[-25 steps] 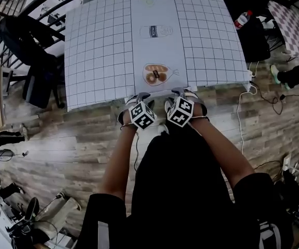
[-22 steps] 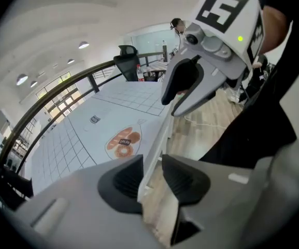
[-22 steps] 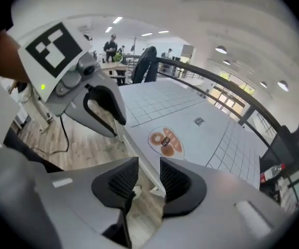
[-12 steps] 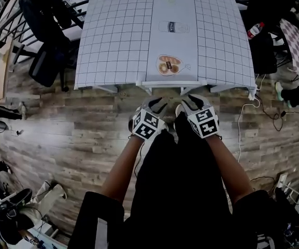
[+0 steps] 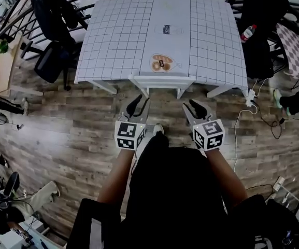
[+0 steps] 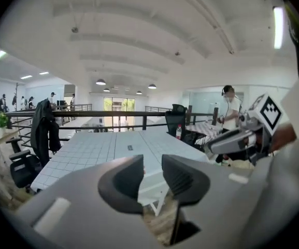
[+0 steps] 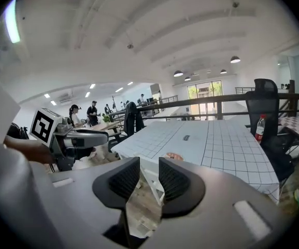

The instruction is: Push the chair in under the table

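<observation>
White and slatted, the chair (image 5: 162, 80) stands tucked at the near edge of the table (image 5: 113, 40). Its top rail sits just against the checked cloth and its front legs splay onto the wood-plank floor (image 5: 71, 134). The tabletop hides the seat from the head view, so I can only suppose it lies fully beneath. With the rail this close to the edge, I judge the push all but complete.

I hold the left gripper (image 5: 138, 107) and the right gripper (image 5: 195, 108) over the floor, near the chair but apart from it. One is off each corner of the backrest, and both point towards it. That spacing suits a square, two-point shove, which is likely why they sit level with each other.

Both pairs of jaws are parted with nothing between them. In each gripper view only floor, chair frame and table show through the gap. The right pair has just been closing a little, on nothing. A push needs no clamp, so I read the loose jaws as deliberate.

A printed pastry mat (image 5: 161, 64) lies on the table directly behind the chair, marking this place setting. A black office chair (image 5: 53, 61) stands well off to the left, clear of the work.
</observation>
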{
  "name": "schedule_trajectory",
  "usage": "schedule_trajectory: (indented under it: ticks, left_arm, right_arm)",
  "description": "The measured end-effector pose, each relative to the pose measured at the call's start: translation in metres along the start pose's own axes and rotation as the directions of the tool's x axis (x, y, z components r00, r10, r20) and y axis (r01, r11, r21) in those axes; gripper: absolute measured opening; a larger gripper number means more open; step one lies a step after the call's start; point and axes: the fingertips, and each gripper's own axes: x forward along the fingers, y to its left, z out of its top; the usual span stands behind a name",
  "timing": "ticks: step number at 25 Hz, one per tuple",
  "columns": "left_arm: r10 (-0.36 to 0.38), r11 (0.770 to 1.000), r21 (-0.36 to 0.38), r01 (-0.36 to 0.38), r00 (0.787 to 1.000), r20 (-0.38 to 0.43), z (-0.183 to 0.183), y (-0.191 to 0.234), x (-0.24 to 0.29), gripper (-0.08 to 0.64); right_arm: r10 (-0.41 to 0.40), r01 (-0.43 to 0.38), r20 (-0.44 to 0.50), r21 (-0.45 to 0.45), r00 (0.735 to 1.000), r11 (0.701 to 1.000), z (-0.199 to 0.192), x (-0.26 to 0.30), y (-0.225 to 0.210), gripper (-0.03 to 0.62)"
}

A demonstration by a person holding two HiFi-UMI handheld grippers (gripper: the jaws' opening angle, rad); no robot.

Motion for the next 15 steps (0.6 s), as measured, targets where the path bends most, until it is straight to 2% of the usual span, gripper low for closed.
schedule_trajectory:
  ticks: [5,10,15]
  left_arm:
    - [0.016,0.999,-0.031,-0.013,0.992,0.126,0.032,-0.072,-0.041,0.098]
    - [-0.018,1.000,-0.006,0.019,0.987,0.158,0.029,-0.158,-0.060,0.089]
    - [-0.027,1.000,-0.002,0.028,0.976,0.216,0.038,-0.209,-0.069,0.041]
  right_arm:
    - [0.007,-0.006,0.109,-0.010,0.994,1.000,0.011,-0.069,-0.002,0.112]
    - [0.003,0.002,0.186,-0.025,0.983,1.000,0.006,-0.129,0.002,0.114]
    - [-0.014,0.010,0.247,0.018,0.969,1.000,0.012,-0.160,0.002,0.107]
